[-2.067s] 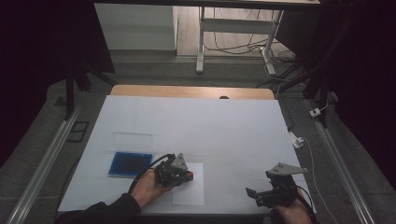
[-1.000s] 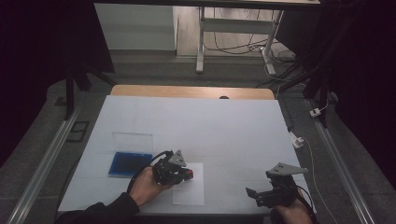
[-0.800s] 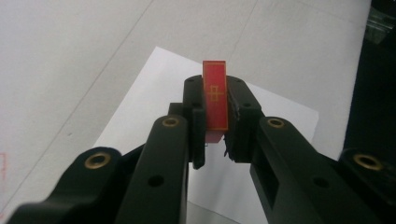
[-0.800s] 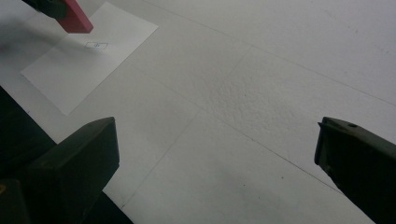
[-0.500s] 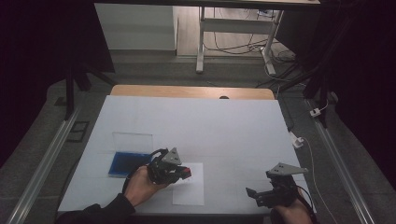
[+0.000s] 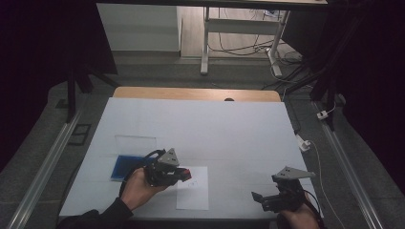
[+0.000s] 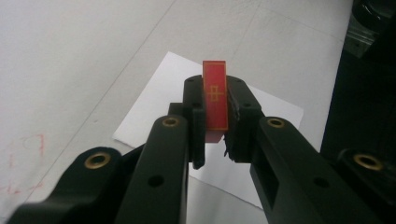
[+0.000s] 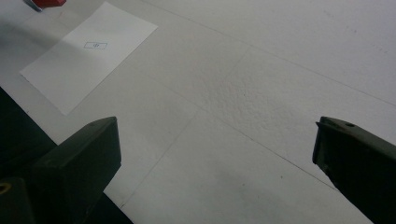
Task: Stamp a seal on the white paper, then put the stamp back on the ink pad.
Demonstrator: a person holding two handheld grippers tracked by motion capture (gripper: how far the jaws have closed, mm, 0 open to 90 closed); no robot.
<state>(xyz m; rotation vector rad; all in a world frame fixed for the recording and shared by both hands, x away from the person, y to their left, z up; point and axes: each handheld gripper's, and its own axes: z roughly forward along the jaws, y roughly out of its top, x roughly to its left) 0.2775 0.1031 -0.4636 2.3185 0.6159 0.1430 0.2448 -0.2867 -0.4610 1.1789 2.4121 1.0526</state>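
On the white worktop [image 6: 200,124], a paper sheet [image 6: 193,191] lies by the near edge; the left gripper [image 6: 184,174] hangs over its left margin, clamping an upright red stamp [image 7: 215,95], while the right gripper [image 6: 260,200] waits wide apart at the near right corner.

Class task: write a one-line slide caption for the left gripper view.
Left gripper clamps a red stamp above white paper.
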